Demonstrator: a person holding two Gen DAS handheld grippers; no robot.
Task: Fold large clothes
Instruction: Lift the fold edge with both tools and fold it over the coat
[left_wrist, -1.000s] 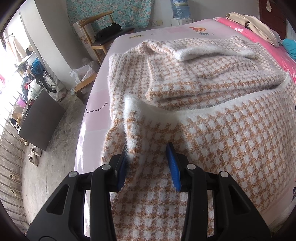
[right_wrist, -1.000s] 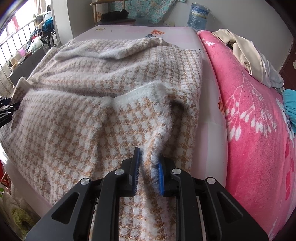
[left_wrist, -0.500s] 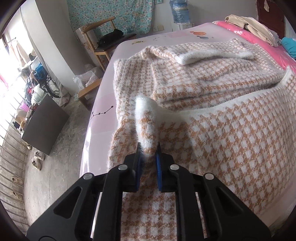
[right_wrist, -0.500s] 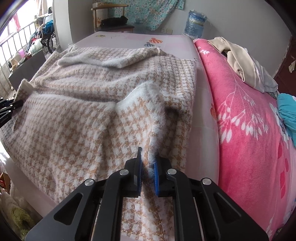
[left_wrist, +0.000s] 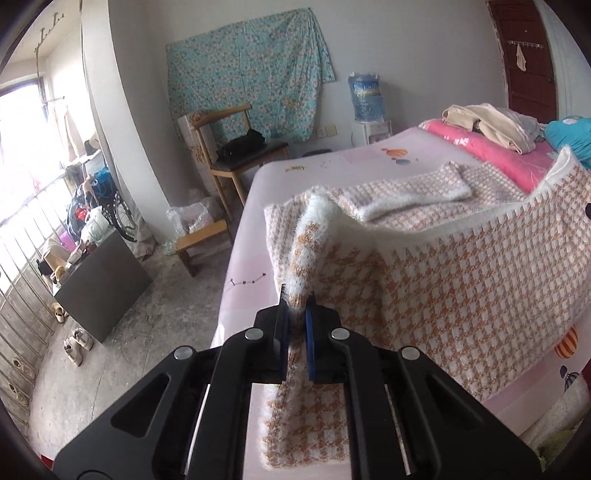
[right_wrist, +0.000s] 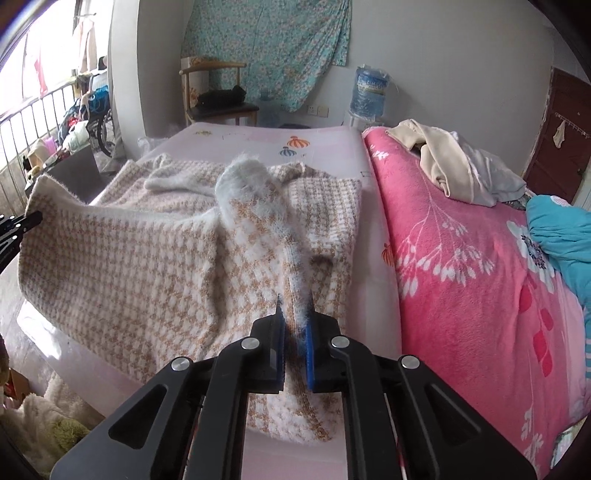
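Observation:
A large fuzzy sweater (left_wrist: 461, 280) in orange and white houndstooth lies on the pink bed, its near hem lifted off the sheet. My left gripper (left_wrist: 296, 295) is shut on the hem's left corner, which stands up in a white fold above the pads. In the right wrist view the same sweater (right_wrist: 129, 266) stretches leftward, and my right gripper (right_wrist: 294, 301) is shut on its right corner, a fluffy fold rising above the jaws. The left gripper's tip (right_wrist: 22, 225) shows at that view's left edge, holding the far corner. The sweater's upper part rests folded on the bed.
The pink bed sheet (left_wrist: 332, 166) carries a pink floral blanket (right_wrist: 461, 280) with beige clothes (right_wrist: 450, 162) and a teal item (right_wrist: 561, 229) on the right. A wooden chair (left_wrist: 240, 155), a dark cabinet (left_wrist: 103, 284), shoes (left_wrist: 75, 343) and a water jug (left_wrist: 365, 96) stand beyond the bed.
Both grippers closed on the sweater's near hem corners and rose, lifting the hem off the bed. Both views tilted up, showing more of the far wall.

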